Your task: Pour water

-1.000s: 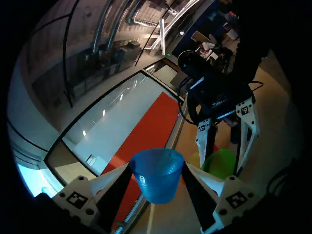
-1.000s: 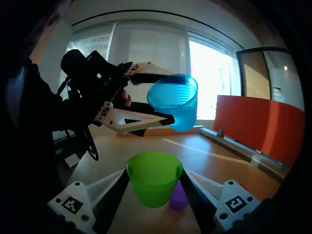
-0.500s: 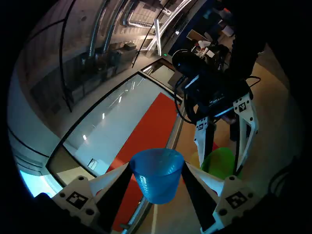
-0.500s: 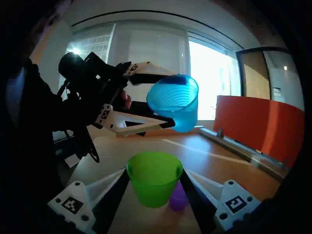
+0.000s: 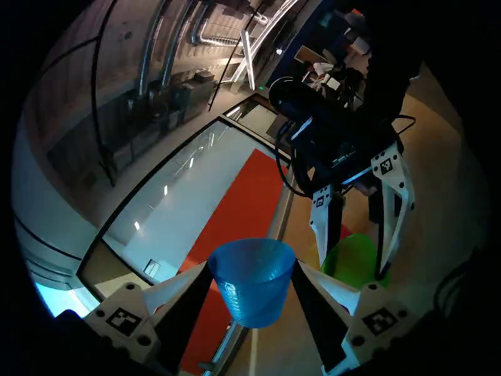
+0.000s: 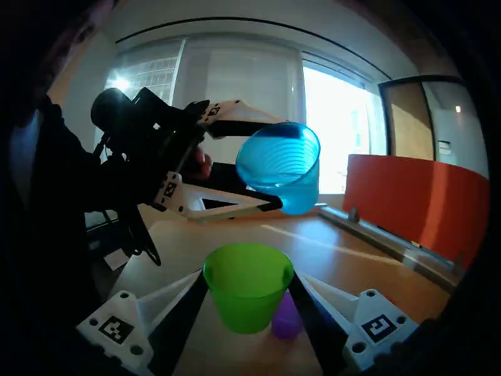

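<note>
The blue cup point(image 6: 278, 168) has tipped slightly further than a second ago, and its mouth angles down over the green cup point(image 6: 248, 285). The left gripper point(image 6: 285, 164) is clamped on its ribbed, translucent wall, high in the air. Below, the right gripper point(image 6: 248, 276) squeezes the upright green cup above the wooden table point(image 6: 351, 250).

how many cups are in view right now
3: a blue cup tilted in the left gripper, a green cup in the right gripper, a small purple cup partly hidden behind the green one. Others may be hidden.
</note>
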The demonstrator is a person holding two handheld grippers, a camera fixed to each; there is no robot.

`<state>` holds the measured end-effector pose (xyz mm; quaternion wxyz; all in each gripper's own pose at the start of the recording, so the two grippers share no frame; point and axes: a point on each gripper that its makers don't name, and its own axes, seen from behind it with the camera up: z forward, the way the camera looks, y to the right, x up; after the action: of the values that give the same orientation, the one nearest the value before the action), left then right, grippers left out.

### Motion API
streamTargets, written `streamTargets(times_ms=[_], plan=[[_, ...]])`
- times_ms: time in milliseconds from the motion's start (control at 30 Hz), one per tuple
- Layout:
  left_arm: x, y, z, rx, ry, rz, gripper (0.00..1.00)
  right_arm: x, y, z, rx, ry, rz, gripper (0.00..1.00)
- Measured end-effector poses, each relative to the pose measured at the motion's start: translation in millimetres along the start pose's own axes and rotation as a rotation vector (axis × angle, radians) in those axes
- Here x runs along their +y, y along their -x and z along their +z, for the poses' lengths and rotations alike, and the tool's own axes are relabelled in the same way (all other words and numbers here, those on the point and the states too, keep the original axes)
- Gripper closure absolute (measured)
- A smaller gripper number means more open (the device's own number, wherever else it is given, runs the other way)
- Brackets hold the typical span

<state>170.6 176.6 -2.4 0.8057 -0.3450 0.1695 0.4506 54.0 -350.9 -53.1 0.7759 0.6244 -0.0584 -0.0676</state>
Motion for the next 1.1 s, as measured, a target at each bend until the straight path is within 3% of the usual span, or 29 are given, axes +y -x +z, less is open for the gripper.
streamTargets(times_ms=[1100], plan=[[2.2,-5.4,-1.3,0.013,0.005,0.060,0.14,-0.7,-0.1,-1.0,-0.002,-0.002,-0.006,0.09]])
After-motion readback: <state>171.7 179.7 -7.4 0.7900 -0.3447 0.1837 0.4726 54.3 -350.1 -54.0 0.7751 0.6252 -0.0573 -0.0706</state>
